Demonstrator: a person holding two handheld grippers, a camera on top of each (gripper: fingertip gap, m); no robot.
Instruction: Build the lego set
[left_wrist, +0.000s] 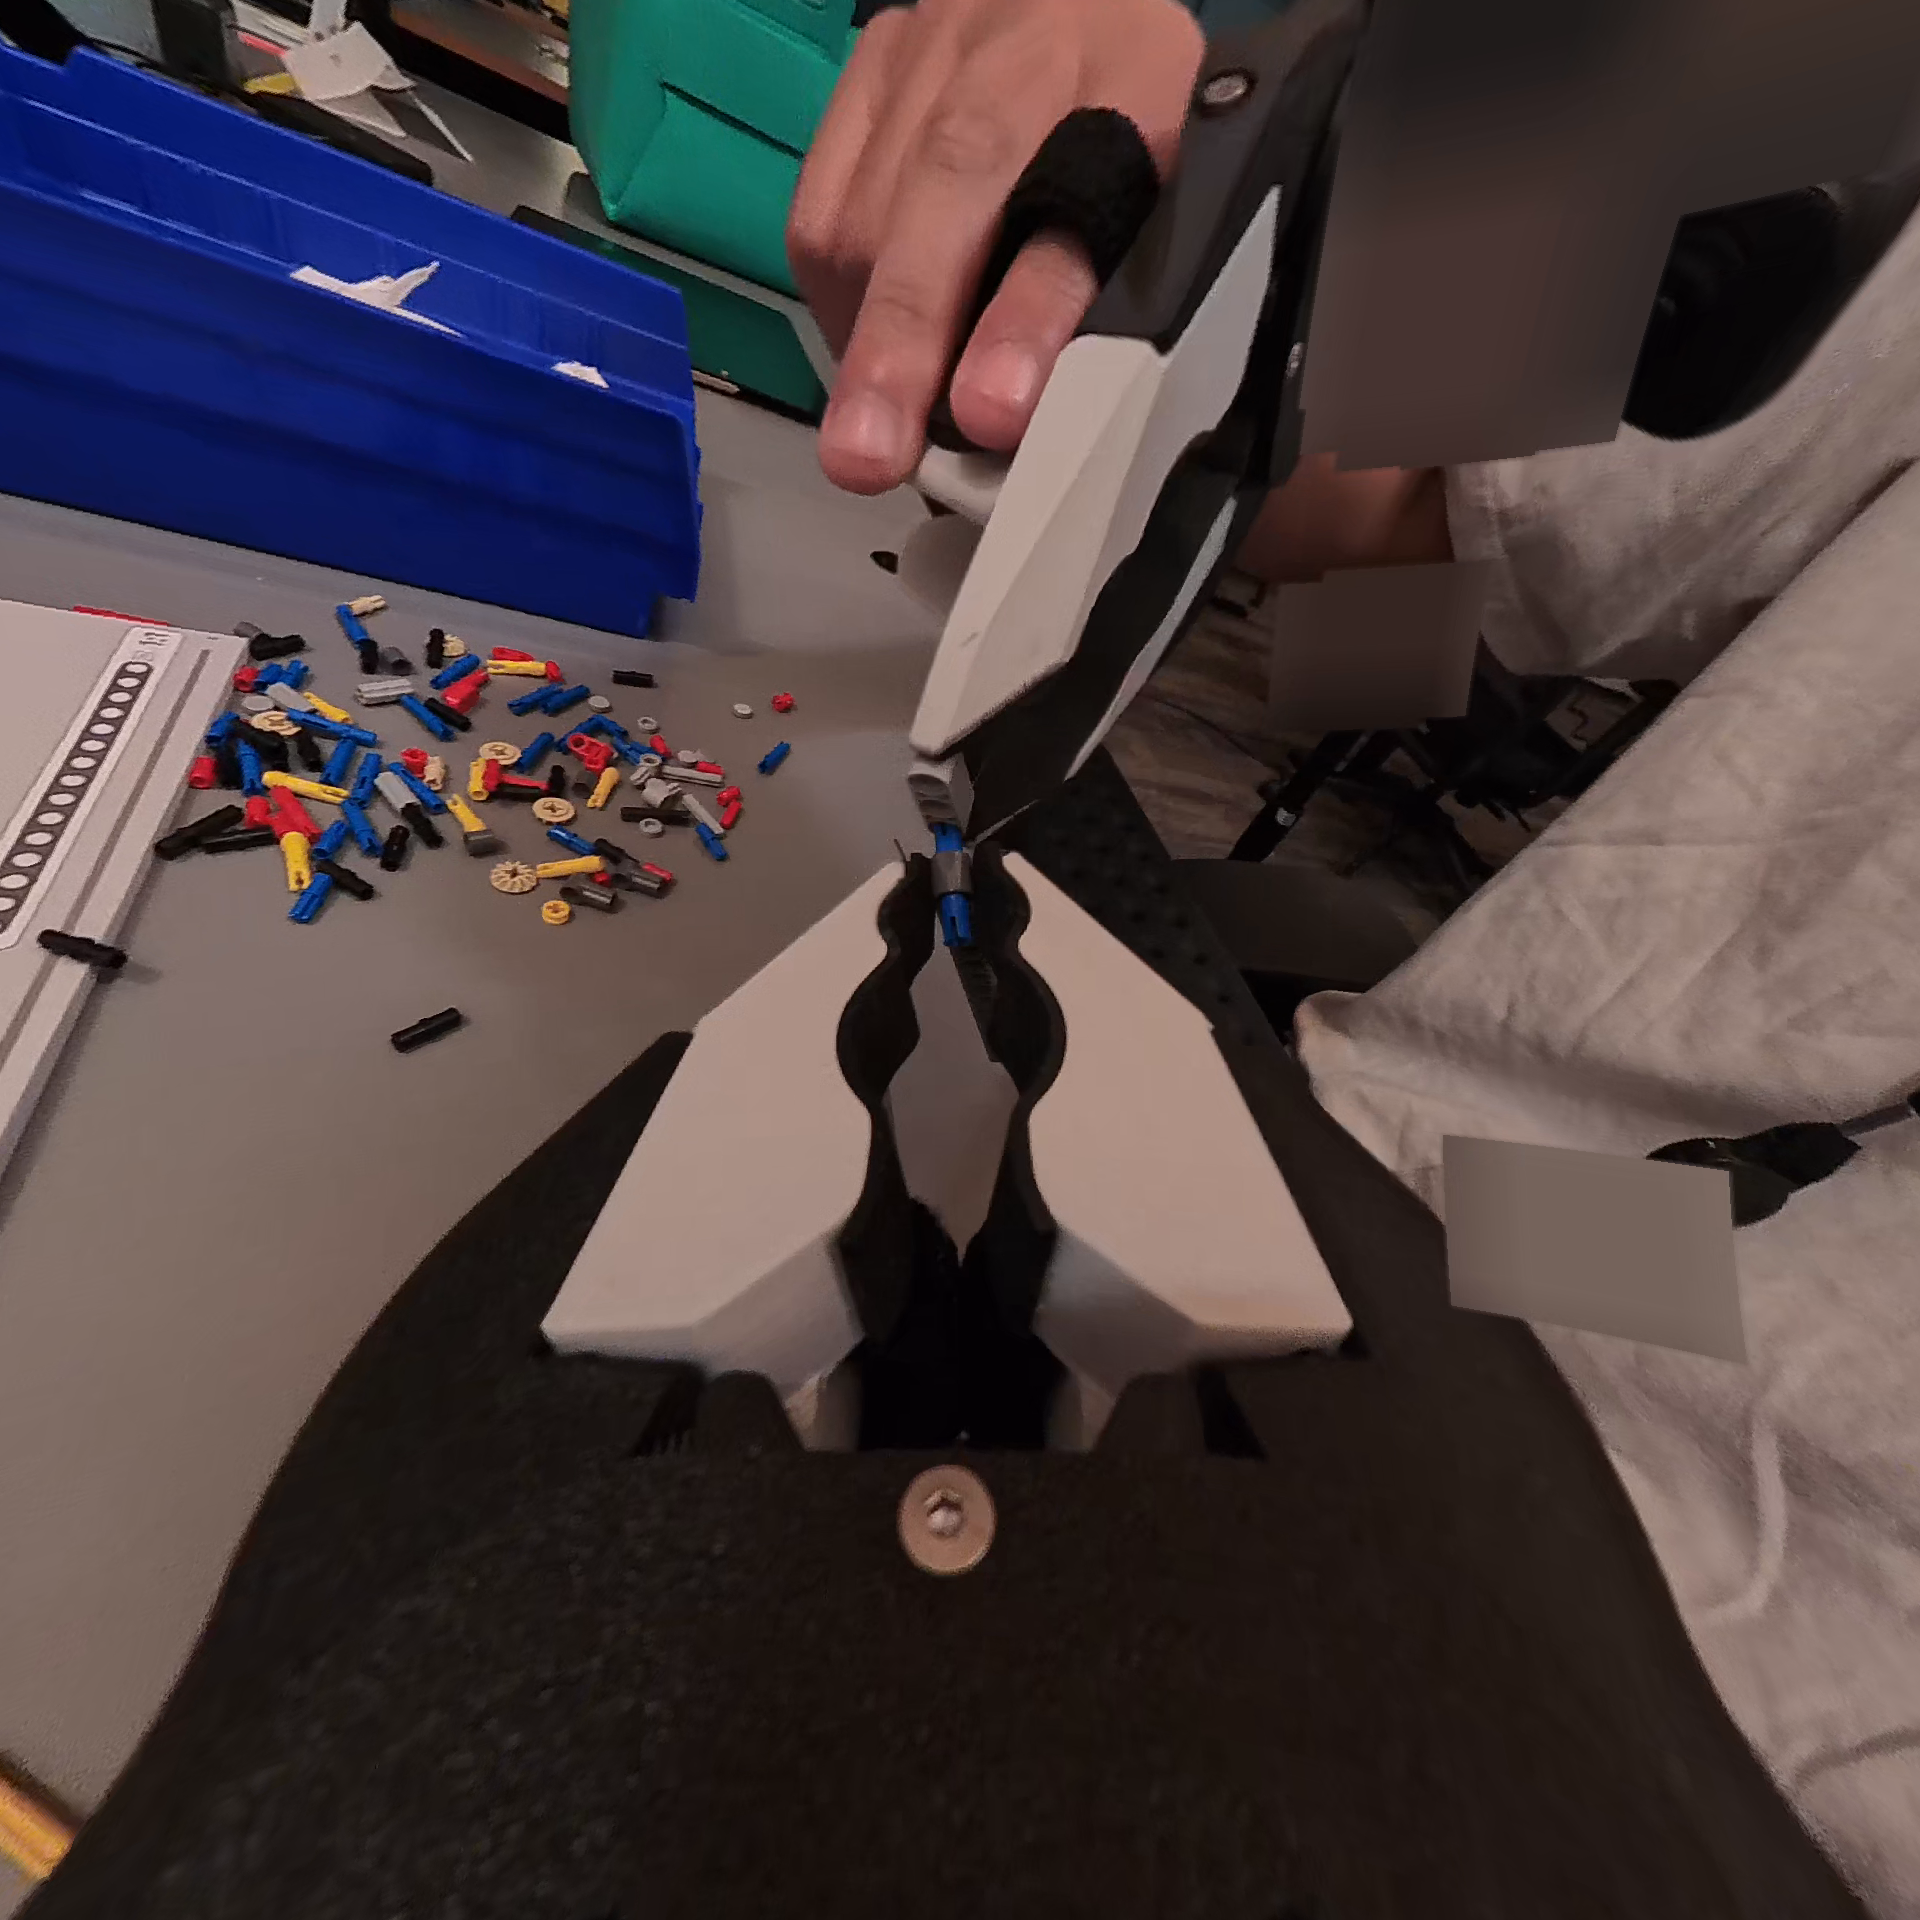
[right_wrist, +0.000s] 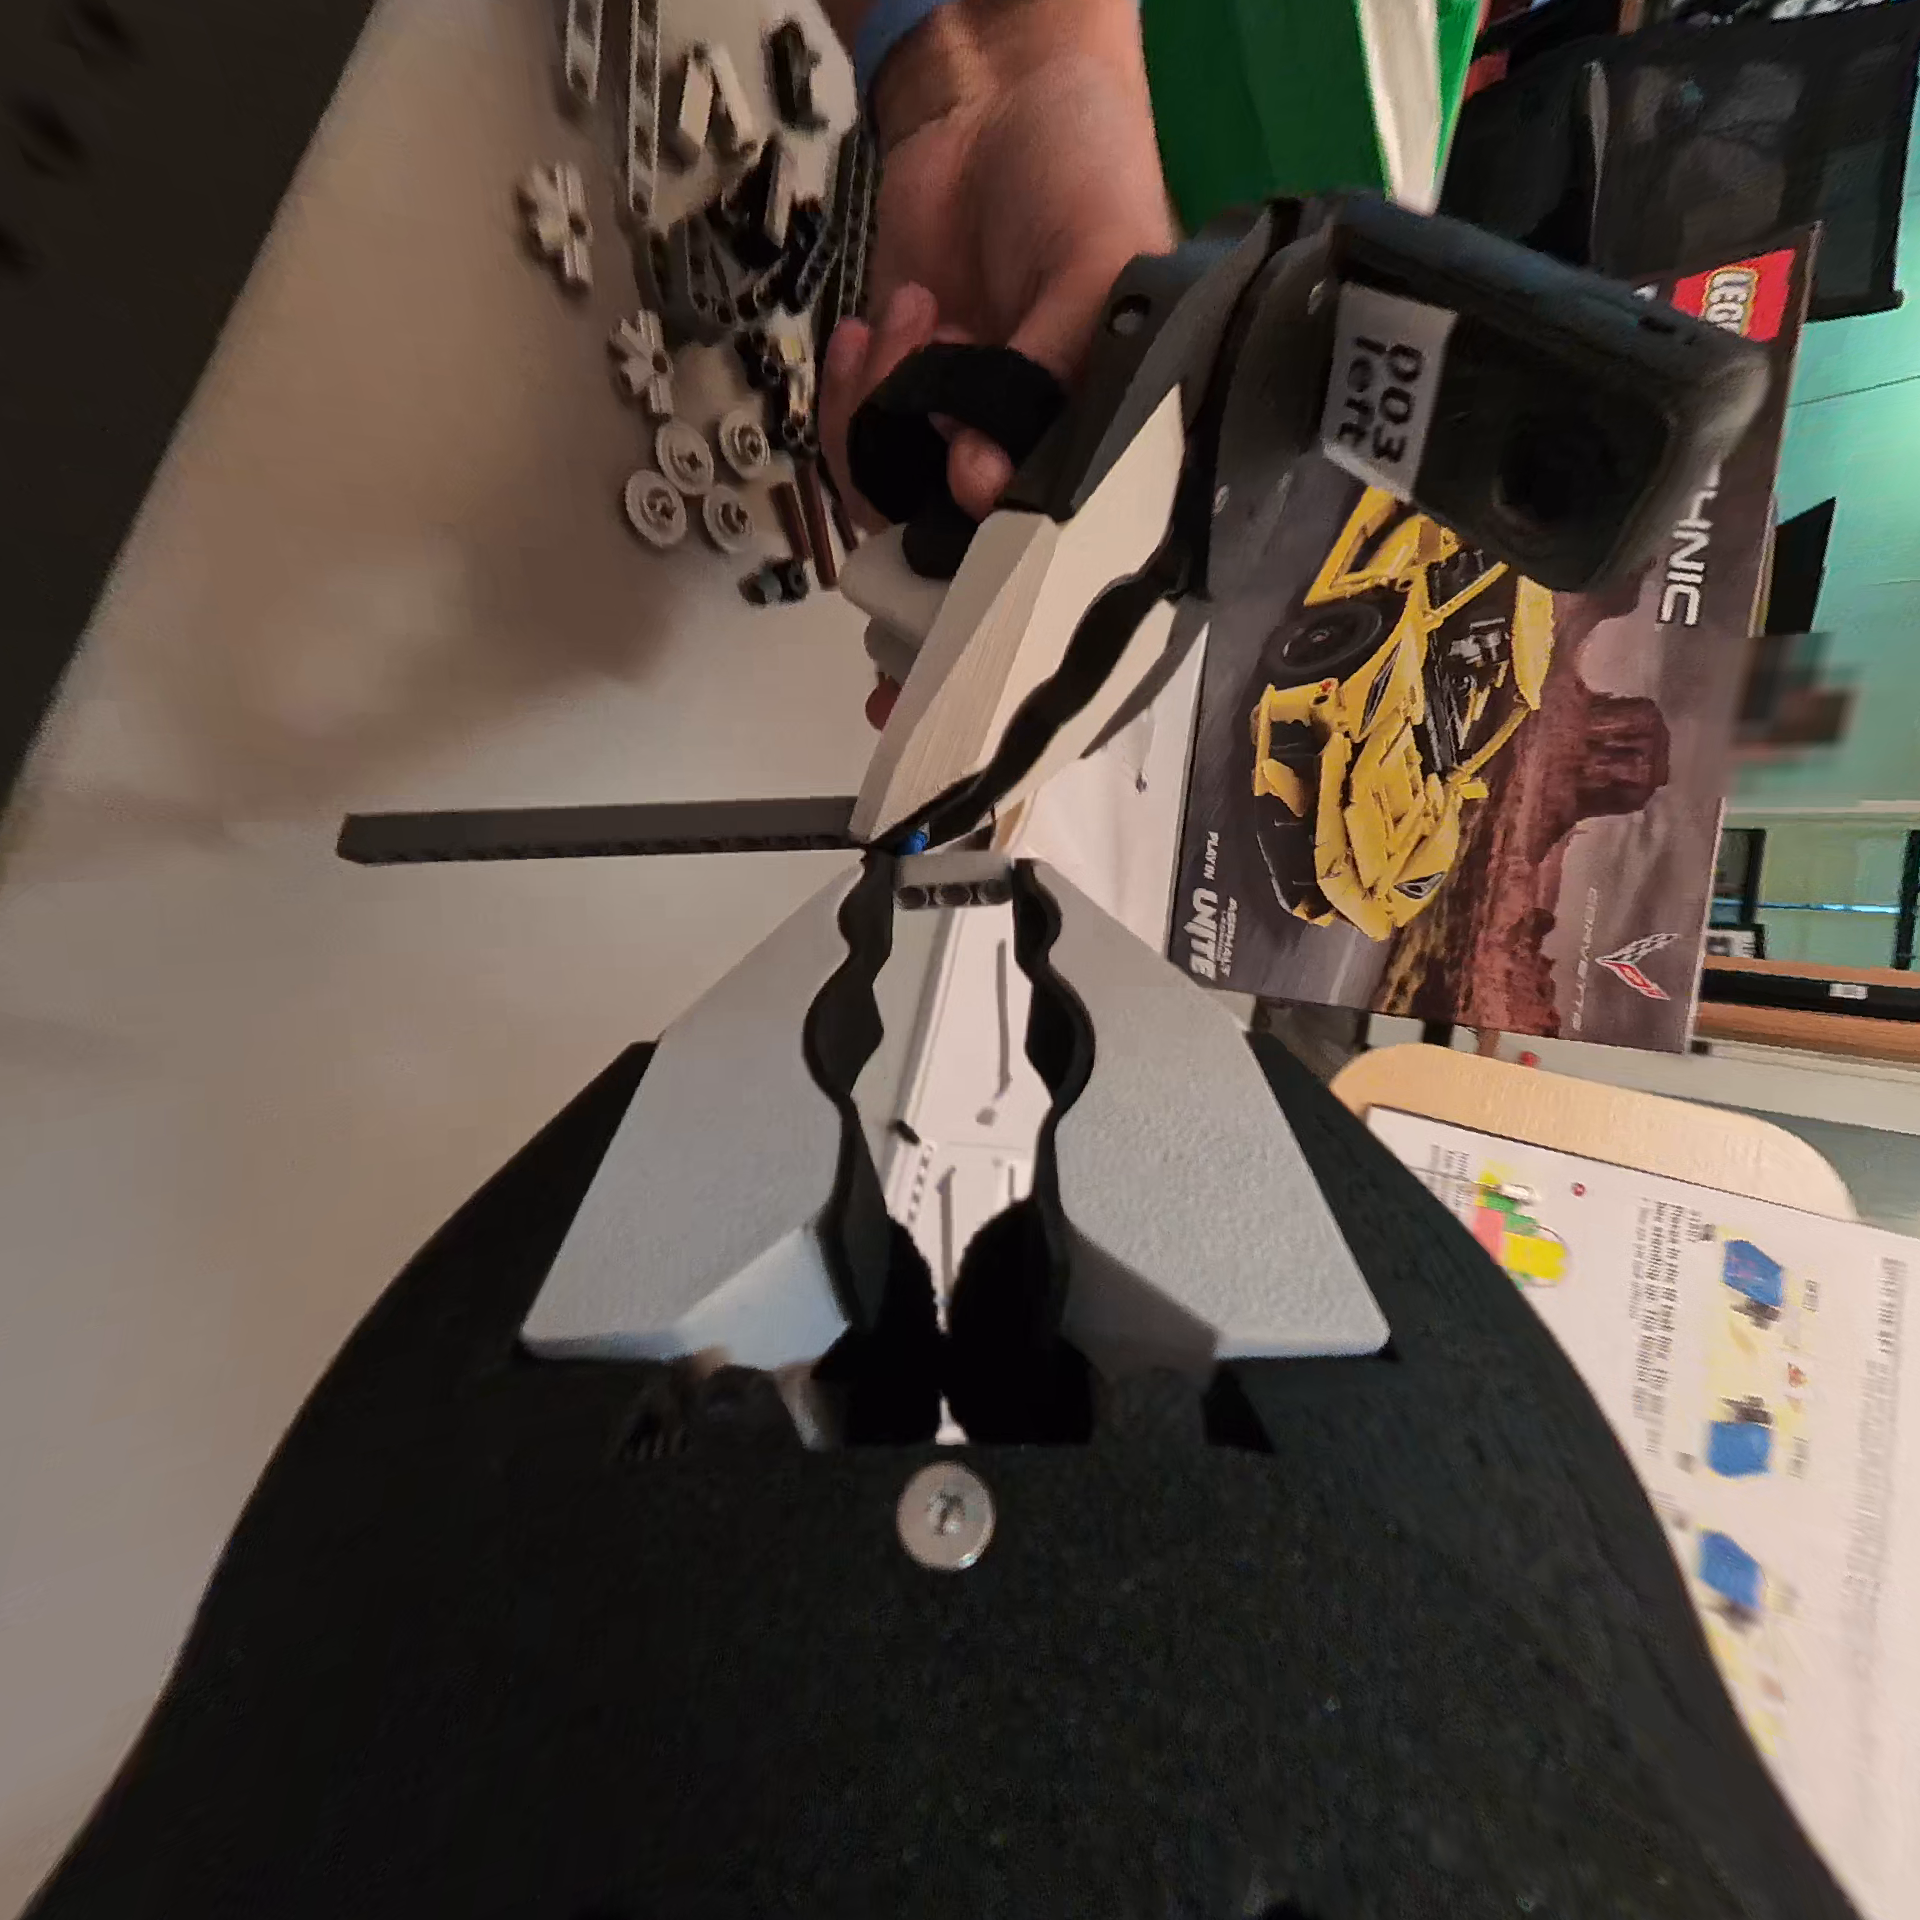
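Table (left_wrist: 260, 1195) edge ran close under the left tongs (left_wrist: 951, 883), which hung past it toward the person's lap, with bare grey surface open to their left. Farther out on that side lay a scatter of small pins (left_wrist: 457, 758), a white instruction sheet (left_wrist: 73, 790) and blue bins (left_wrist: 343, 395), all well apart from the tips. The left tongs were pinched nearly shut on a long black beam (right_wrist: 592, 834) with a blue pin (left_wrist: 951, 920) through a small grey connector at its end. The right tongs (right_wrist: 954, 881) stood a little apart, just wide enough to clamp a short grey beam (right_wrist: 954, 894) crosswise between the tips. The two pieces met tip to tip in the air above the table edge, the grey beam touching or just beside the blue pin. In the right wrist view, the lego box (right_wrist: 1475, 748) stood behind, and grey gears (right_wrist: 686, 468) lay well apart beyond the person's hand (right_wrist: 997, 208).
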